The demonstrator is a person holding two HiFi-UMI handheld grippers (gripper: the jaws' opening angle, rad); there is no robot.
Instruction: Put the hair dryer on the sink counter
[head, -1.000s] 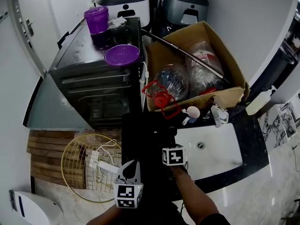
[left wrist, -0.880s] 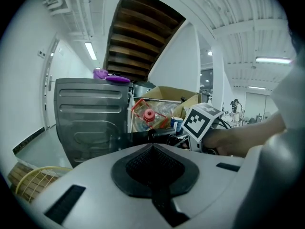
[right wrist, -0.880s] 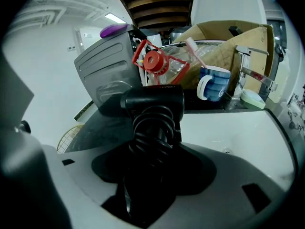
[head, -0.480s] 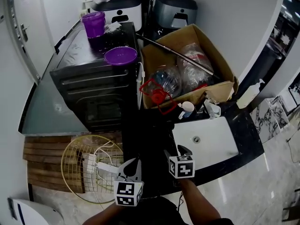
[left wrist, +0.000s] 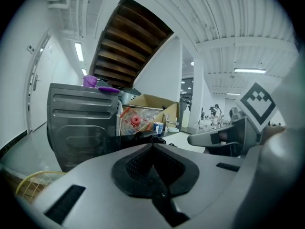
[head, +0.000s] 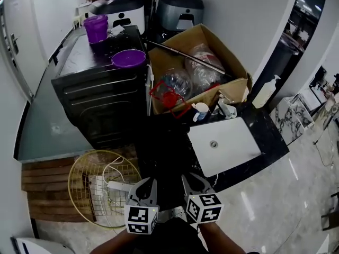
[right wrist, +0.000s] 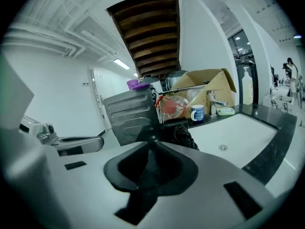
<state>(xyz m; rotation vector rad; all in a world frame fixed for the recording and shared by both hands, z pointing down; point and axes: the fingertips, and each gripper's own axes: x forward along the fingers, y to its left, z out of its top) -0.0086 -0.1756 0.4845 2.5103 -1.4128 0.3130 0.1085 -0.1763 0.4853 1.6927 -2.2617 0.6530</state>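
Hair dryer (right wrist: 179,128) seemingly on counter (head: 266,142) beside box (head: 237,87) of bottles (head: 175,81) (left tool (left wrist: 153,144) clenched, right tool (right wrist: 152,140) closing empty)

A black oven (head: 100,105) fills the left centre of the head view. On its top stand a purple cup (head: 96,28) and, nearer its front edge, a purple lid (head: 128,58). Behind it, at the top of the frame, sit a white appliance (head: 119,12) and a grey appliance (head: 177,9). Right of the oven an open cardboard box (head: 233,67) holds clear plastic bottles (head: 175,81), one with a red handle (head: 164,97). A mug (head: 200,111) stands just below the box, and a white pump bottle (head: 265,92) to its right. At lower left a yellow wire basket (head: 79,179) lies on wooden slats (head: 39,194).
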